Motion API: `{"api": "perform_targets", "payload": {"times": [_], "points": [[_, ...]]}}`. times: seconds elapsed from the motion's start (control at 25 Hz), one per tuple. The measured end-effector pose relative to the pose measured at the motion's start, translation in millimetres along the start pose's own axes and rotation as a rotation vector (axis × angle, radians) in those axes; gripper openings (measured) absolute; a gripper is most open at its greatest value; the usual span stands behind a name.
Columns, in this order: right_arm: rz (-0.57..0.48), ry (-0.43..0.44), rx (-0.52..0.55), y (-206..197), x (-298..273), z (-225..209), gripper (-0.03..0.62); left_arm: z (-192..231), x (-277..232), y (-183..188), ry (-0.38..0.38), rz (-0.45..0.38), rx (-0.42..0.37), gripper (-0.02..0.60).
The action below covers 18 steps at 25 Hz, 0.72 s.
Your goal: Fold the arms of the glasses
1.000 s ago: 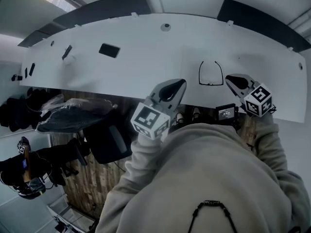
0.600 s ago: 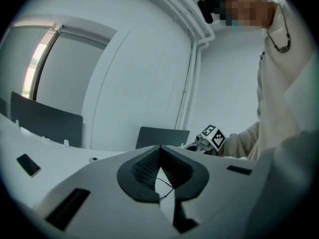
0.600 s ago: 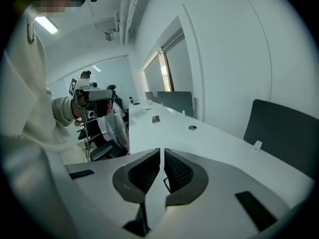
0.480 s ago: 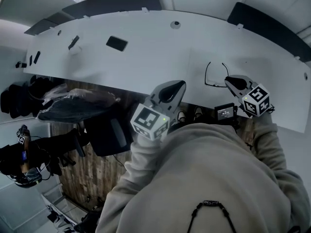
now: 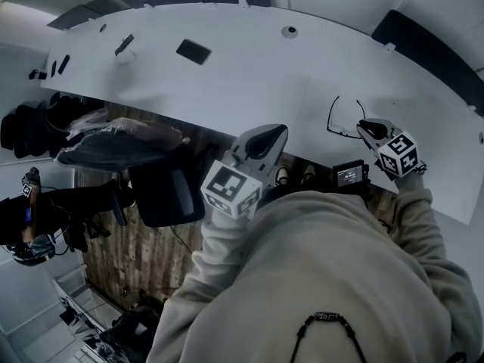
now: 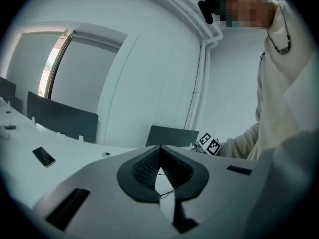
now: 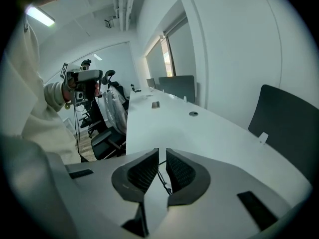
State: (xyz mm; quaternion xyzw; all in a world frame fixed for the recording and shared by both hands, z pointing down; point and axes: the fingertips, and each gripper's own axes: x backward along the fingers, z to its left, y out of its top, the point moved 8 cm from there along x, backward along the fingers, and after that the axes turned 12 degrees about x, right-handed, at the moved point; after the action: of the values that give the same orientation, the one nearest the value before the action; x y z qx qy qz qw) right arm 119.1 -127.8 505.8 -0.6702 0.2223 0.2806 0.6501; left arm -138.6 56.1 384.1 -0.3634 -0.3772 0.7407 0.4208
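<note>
The black thin-framed glasses (image 5: 344,117) lie on the white table (image 5: 249,82) with both arms standing out from the front. My right gripper (image 5: 367,128) is shut, its tip right beside the glasses' right arm; whether it touches, I cannot tell. In the right gripper view a thin strip of the glasses (image 7: 163,179) shows through the slit under the right gripper (image 7: 162,151). My left gripper (image 5: 262,141) hangs shut at the table's near edge, well left of the glasses. The left gripper (image 6: 160,147) frames the distant glasses (image 6: 167,193) below its closed tips.
A black phone (image 5: 193,51) and a small dark object (image 5: 125,44) lie far left on the table, and a round grommet (image 5: 289,31) sits near the back. Dark divider panels (image 5: 431,44) line the far edge. Black chairs (image 5: 162,195) stand below the near edge.
The right gripper has come down and closed in on the glasses' right arm. The head view has tilted, so the table sits lower right. The left gripper has stayed put in the picture.
</note>
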Motion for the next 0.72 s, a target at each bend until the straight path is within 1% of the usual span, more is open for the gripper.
{"api": "perform_targets", "payload": {"times": [0.24,0.4,0.52,0.72], "points": [[0.102,0.062,0.041,-21,-26,-5,0.037,3,13,-6,0.049,-0.004,0.020,0.005],[0.159,0.058,0.104,-31,-40,-8,0.052,8,23,-10,0.086,-0.006,0.038,0.005],[0.205,0.076,0.140,-38,-50,-10,0.101,12,29,-13,0.109,-0.011,0.050,0.005],[0.258,0.132,0.196,-43,-64,-7,0.118,16,39,-17,0.141,-0.018,0.070,0.005]]}}
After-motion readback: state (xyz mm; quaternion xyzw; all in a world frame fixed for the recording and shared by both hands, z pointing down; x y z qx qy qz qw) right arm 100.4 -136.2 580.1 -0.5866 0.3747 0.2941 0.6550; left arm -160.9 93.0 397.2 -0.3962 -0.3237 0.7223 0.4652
